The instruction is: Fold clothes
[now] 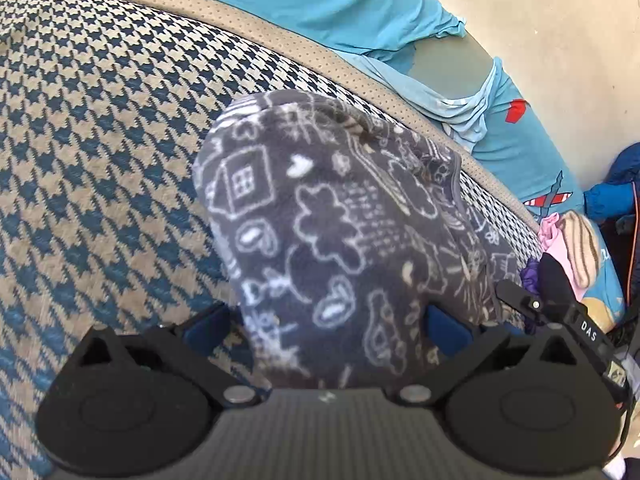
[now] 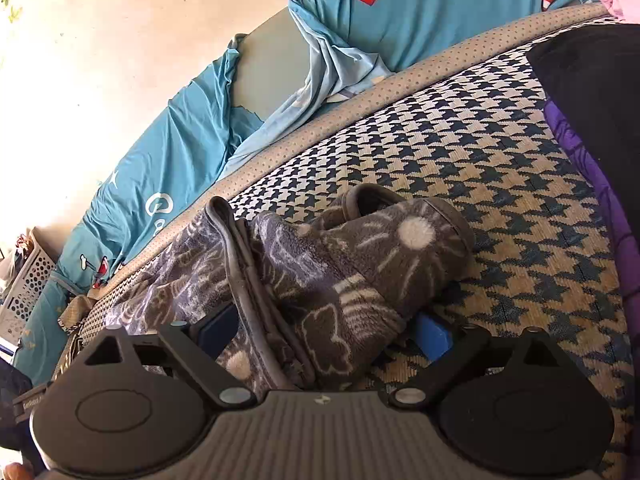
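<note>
A grey fleece garment [image 1: 320, 216] with white doodles lies bunched on the blue-and-beige houndstooth mat [image 1: 100, 140]. My left gripper [image 1: 326, 330] has the bundle between its blue pads. The cloth narrows where the pads press it, so it is shut on it. From the right wrist view the same garment [image 2: 352, 264] shows its hems and a cuff. My right gripper [image 2: 326, 334] straddles its near end with jaws wide, the right pad [image 2: 434, 336] clear of the cloth. A black finger [image 1: 554, 276] of the right gripper shows at the right edge of the left wrist view.
A teal printed sheet [image 1: 360, 8] bunches along the mat's beige border [image 2: 400, 80] against a pale wall. Pink and striped clothes [image 1: 576, 248] pile at the far right. Black cloth [image 2: 592, 92] and purple cloth [image 2: 600, 184] lie on the mat. A white perforated basket [image 2: 24, 284] stands at the left.
</note>
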### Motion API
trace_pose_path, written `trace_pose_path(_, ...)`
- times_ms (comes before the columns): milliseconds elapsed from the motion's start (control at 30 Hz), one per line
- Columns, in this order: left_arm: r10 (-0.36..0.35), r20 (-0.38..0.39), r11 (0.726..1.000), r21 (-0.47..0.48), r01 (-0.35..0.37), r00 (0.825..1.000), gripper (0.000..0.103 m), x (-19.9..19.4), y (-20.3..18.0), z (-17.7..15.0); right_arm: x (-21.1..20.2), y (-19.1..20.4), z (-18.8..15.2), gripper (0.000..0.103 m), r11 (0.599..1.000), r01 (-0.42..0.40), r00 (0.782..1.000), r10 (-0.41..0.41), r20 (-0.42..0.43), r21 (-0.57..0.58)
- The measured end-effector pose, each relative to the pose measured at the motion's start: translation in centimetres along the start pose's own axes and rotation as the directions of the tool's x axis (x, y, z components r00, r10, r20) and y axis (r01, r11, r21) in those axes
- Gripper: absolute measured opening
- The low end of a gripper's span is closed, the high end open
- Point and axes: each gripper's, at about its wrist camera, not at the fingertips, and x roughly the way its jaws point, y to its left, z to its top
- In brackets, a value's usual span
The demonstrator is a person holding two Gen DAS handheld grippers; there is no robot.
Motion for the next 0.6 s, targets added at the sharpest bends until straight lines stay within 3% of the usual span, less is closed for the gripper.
trace_pose_path(600,-0.023,0.006,1.000,0.018,0.023,1.000,0.103,1.8,-1.0,1.2,0.8,-0.4,0.4,0.093,0.996,-0.085,0.996,0.085,0.019,0.007)
